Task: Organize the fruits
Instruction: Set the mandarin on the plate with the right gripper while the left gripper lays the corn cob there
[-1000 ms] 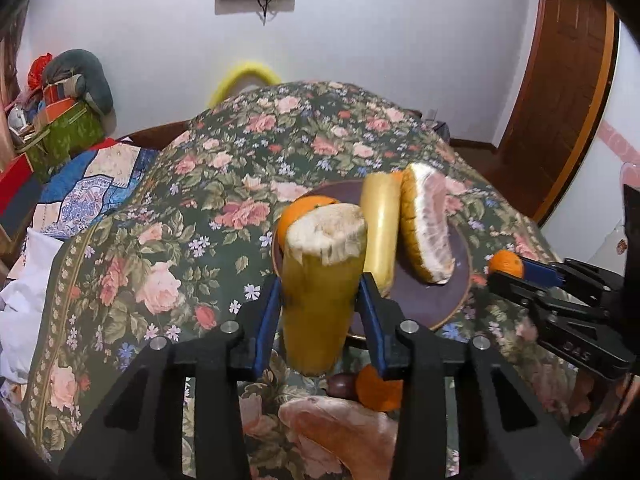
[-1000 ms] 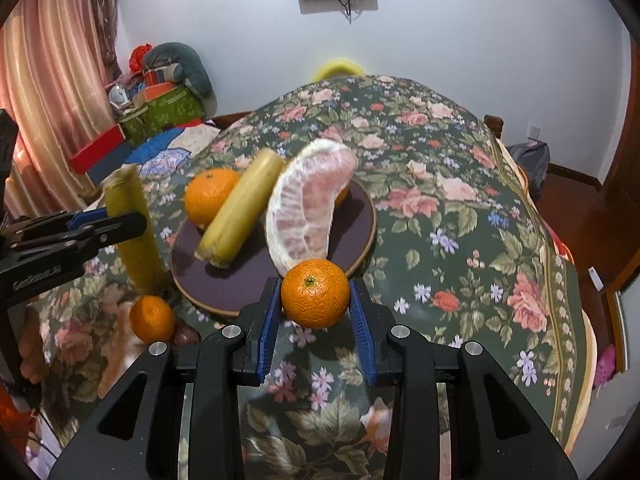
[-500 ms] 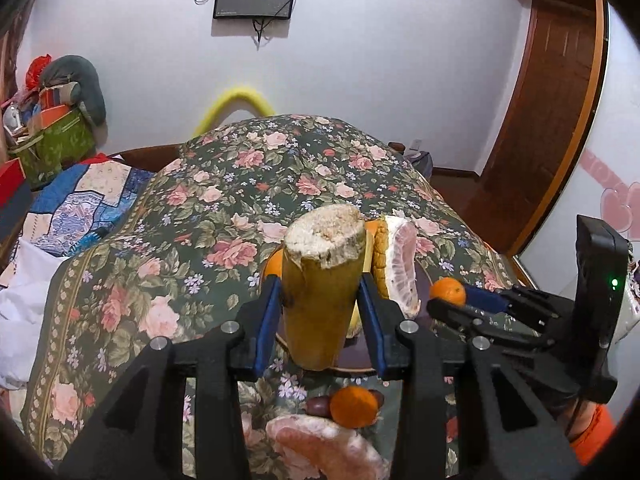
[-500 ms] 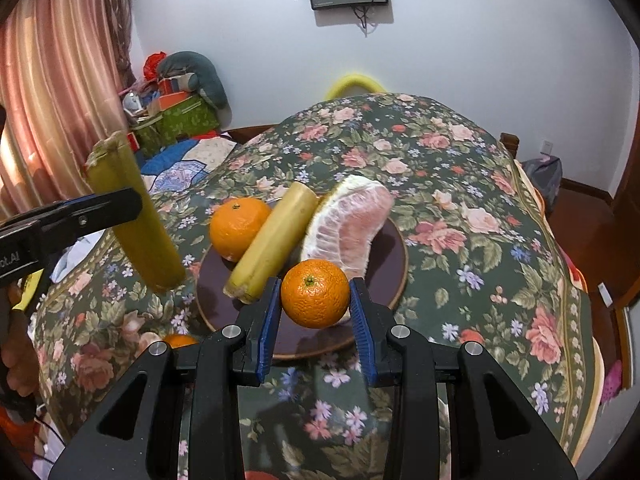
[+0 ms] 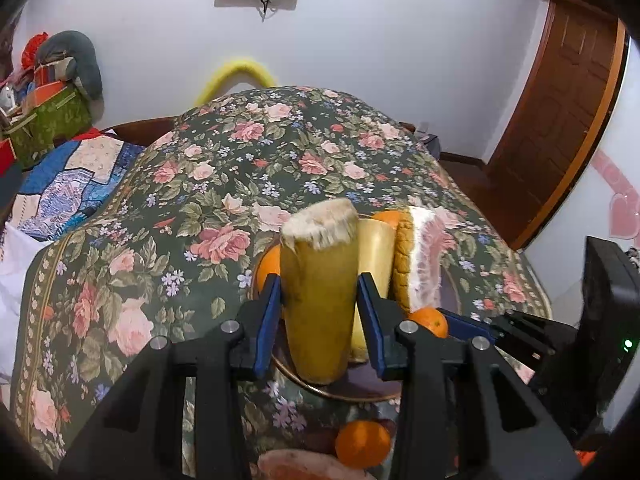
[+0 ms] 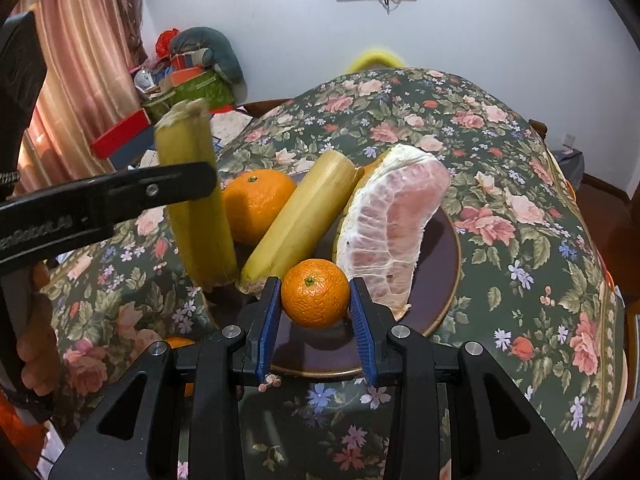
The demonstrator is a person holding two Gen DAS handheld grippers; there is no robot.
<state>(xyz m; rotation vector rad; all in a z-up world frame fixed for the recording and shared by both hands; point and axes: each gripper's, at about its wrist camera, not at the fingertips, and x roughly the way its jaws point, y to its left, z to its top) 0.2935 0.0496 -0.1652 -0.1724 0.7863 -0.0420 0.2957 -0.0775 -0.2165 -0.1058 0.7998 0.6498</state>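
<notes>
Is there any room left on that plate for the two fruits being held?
Some. The brown plate is bare at its near rim, under the held tangerine, and right of the pomelo wedge. The left half is crowded with an orange and a sugarcane piece.

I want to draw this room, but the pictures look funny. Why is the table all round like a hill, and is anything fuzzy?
In both wrist views the fisheye lens bends things, so the flat flowery table bulges and the corners go black. In the left wrist view the yellow stalk piece has a slightly smeared cut top. In the right wrist view its top is blurred too, while the small orange looks crisp.
</notes>
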